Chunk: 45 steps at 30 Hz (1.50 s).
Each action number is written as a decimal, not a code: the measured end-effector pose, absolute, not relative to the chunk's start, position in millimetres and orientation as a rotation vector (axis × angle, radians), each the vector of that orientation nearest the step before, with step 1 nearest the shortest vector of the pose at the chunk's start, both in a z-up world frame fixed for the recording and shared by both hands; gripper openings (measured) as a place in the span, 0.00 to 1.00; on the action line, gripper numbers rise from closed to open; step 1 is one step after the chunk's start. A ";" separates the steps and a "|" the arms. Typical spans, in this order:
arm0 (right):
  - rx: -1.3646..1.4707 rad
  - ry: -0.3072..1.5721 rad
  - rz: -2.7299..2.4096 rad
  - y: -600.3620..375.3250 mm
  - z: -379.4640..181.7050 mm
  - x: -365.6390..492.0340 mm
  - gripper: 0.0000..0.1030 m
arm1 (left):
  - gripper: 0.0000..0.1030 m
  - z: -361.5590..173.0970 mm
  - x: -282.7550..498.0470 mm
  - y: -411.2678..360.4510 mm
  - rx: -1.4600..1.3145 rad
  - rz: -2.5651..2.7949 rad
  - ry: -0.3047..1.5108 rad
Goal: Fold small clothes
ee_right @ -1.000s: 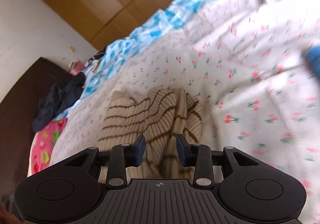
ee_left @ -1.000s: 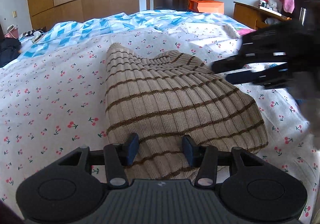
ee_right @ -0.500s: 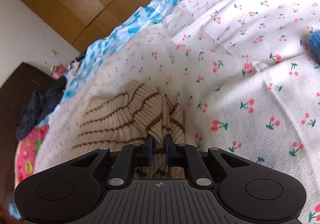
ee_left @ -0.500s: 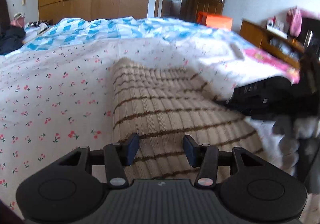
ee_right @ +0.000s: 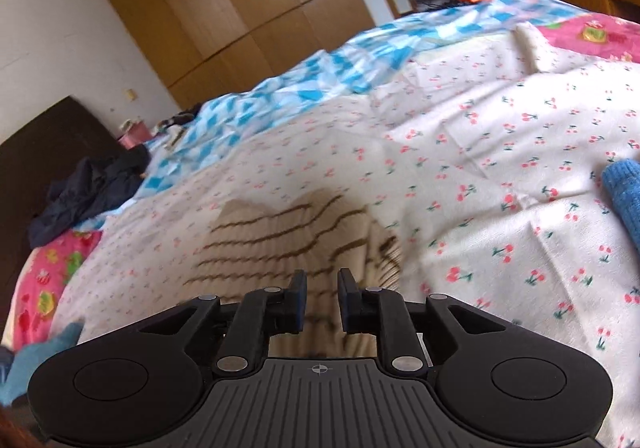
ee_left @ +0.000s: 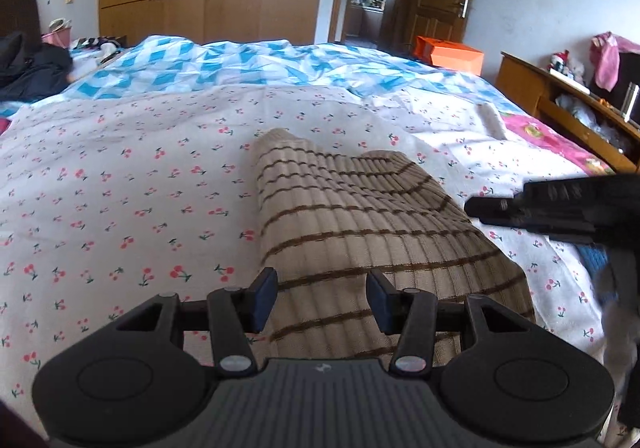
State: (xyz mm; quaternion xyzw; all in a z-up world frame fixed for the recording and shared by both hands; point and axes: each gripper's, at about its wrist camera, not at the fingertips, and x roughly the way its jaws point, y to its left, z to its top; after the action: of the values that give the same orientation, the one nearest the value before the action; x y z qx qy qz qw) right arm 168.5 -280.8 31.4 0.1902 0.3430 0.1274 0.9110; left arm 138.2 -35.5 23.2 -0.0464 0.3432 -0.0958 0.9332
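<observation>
While the right gripper [ee_right: 322,298] had been clamped on a bunched ridge of the striped knit garment [ee_left: 360,232] half a second before, its jaws were now opening again, a narrow gap showing between the blue pads [ee_right: 298,298]. Cloth sat behind and below that gap; the pads did not look pressed on it, though blur in the right wrist view made this hard to confirm. Compared with a second earlier, the far right flap of the garment had been drawn inward, so the piece looked narrower and more rolled there. Judgement: one side fold was probably just laid down and released, and the next fold was still to do.

The left gripper [ee_left: 322,302] showed no change in width across the second: jaws about half apart, straddling the near hem of the garment, pads [ee_left: 264,298] clear of the cloth, holding nothing. In the left wrist view the right gripper [ee_left: 560,208] appeared at the right edge, just beside the garment's right side.

Garment: beige ribbed knit with thin dark brown stripes, lying on the cherry-print bedsheet [ee_left: 120,208] near the middle of the bed, near end under the left gripper, far end humped and wavy, not flat. A blue knitted item [ee_right: 624,196] lay well apart at the right.
</observation>
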 end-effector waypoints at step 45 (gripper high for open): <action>0.268 0.791 0.053 -272.6 -4.6 59.7 0.30 | 0.51 -7.0 74.6 -44.5 -0.006 -0.153 0.877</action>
State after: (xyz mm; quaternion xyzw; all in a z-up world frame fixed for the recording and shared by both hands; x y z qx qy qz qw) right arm 59.7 -272.6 -4.6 0.1301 0.3841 0.0257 0.9137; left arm 74.6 -44.5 -7.0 -0.0031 0.4242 -0.0741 0.9025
